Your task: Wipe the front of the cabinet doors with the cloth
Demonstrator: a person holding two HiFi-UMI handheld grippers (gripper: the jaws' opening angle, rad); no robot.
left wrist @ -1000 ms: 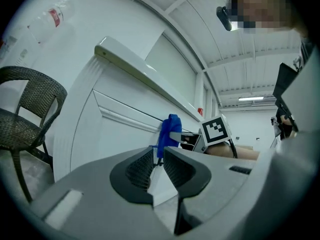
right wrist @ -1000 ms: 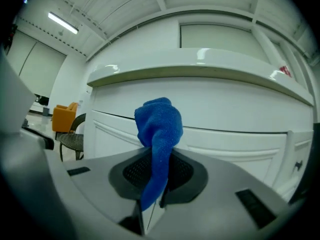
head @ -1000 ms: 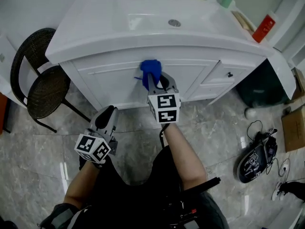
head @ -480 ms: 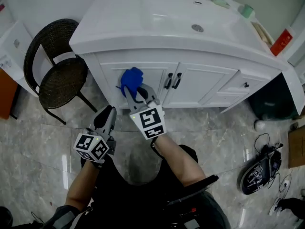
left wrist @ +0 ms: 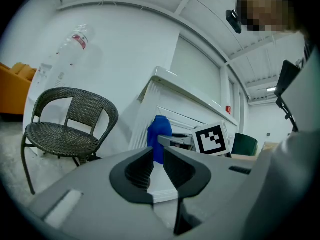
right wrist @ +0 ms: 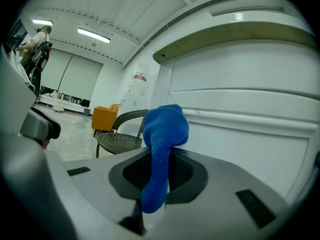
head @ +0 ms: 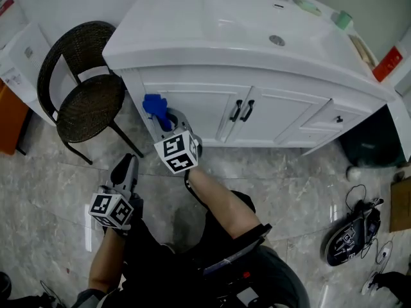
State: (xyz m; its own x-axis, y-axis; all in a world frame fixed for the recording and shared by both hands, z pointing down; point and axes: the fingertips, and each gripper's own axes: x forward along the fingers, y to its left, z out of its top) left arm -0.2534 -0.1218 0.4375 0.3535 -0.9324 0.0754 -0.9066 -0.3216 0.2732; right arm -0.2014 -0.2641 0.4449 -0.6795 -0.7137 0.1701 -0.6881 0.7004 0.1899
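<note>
We had swept the blue cloth, clamped in our right gripper, from the cabinet's middle to the left door's left edge, so one pass seemed done, while our left gripper hung closed and empty, apart from the cabinet.

Bright, even indoor light fills all three views. In the head view the glossy grey marble floor carries pale reflected patches. The white basin top is nearly washed out and throws a soft shadow over the white cabinet doors beneath it. Both gripper views bend straight lines and darken to black at the corners. The right gripper view shows glowing ceiling strip lights, and its blue cloth looks slightly soft.
</note>
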